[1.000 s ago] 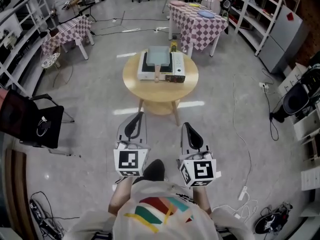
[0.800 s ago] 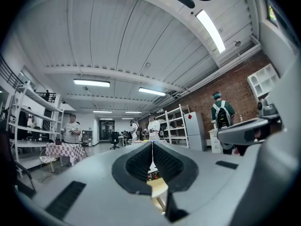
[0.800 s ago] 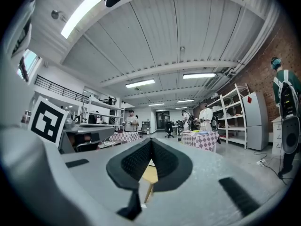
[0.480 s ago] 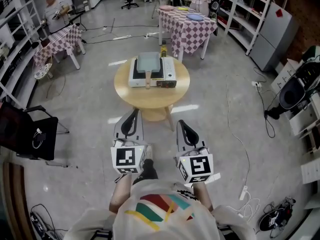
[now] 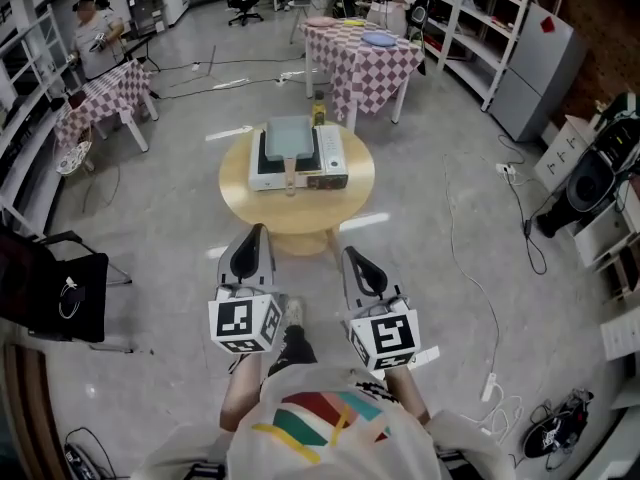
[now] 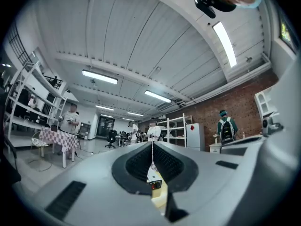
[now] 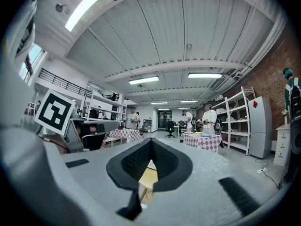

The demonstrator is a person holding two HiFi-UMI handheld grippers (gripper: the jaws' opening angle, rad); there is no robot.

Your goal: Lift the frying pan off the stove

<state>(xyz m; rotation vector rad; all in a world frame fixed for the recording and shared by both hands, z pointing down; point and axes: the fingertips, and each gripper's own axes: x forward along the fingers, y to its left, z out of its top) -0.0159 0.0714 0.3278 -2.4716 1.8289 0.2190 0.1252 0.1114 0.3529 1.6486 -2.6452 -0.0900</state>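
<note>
A square grey-green frying pan [image 5: 287, 136] with a wooden handle [image 5: 290, 176] rests on a white portable stove [image 5: 332, 158], which sits on a round wooden table [image 5: 300, 206]. The handle points toward me. My left gripper [image 5: 254, 232] and right gripper [image 5: 351, 254] are held side by side over the floor, well short of the table. Both are shut with nothing between the jaws. In the left gripper view, the left gripper [image 6: 152, 150] points at the stove through the slit of its shut jaws. The right gripper [image 7: 151, 147] sees only a sliver of the table.
A small bottle [image 5: 319, 109] stands on the table behind the stove. A checkered table [image 5: 362, 53] is beyond it and another checkered table [image 5: 100, 96] is at the far left. A black chair [image 5: 62, 290] stands at the left, shelving [image 5: 478, 18] at the back right, and a cable [image 5: 462, 258] lies on the floor at the right.
The table with the stove and pan has come closer and shifted left in the head view as I walk toward it. Both grippers stay shut and level in front of me.
</note>
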